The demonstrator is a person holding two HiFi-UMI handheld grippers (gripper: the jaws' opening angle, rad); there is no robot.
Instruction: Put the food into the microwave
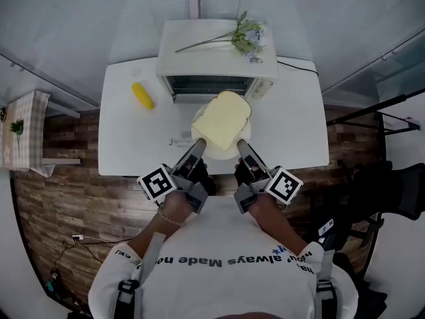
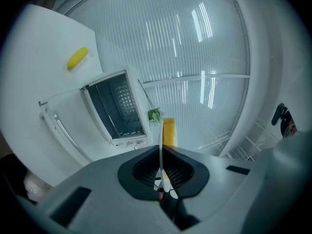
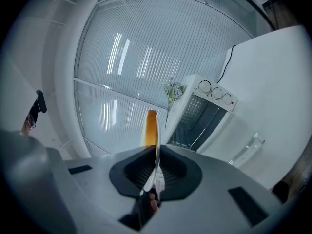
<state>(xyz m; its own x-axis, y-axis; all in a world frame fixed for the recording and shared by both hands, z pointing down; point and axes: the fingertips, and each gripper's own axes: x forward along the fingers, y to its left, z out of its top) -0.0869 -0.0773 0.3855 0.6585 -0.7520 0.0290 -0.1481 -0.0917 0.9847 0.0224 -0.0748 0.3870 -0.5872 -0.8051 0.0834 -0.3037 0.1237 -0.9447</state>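
The left tool (image 1: 198, 146) and right tool (image 1: 243, 146) are each clamped on the near rim of the plate (image 1: 220, 153). The plate looks stiff, slick and breakable. The bread (image 1: 222, 119) on it lies loose, soft and light, so I'd keep it level. It's held over the bench (image 1: 133, 138), just before the open microwave (image 1: 219, 65).
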